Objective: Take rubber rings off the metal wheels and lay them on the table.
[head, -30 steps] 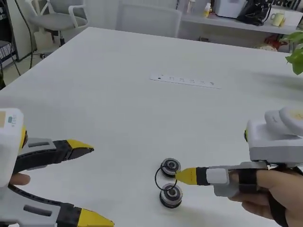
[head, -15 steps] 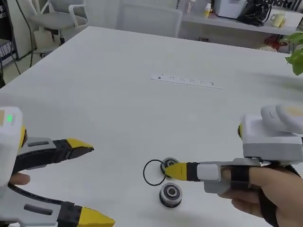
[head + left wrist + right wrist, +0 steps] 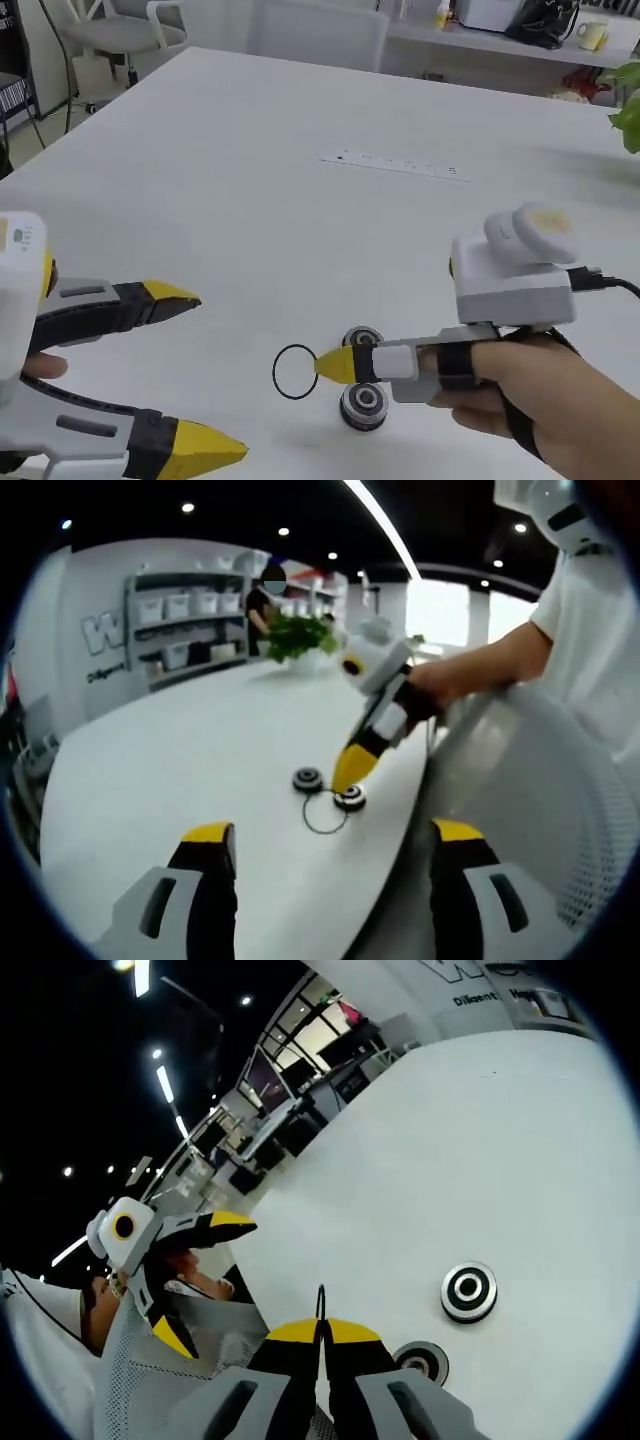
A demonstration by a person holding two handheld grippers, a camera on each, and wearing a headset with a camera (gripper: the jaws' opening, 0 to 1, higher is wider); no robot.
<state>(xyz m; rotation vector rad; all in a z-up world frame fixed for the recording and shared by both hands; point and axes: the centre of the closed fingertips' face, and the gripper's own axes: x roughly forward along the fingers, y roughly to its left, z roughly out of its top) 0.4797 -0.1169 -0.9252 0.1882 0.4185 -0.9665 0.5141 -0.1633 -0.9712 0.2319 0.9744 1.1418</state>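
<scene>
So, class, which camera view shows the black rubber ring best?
The head view: the rubber ring shows as a whole open loop at the tip of the right tongs, left of the metal wheels. The left gripper view shows the ring small; the right gripper view shows the ring edge-on, a thin line.
</scene>
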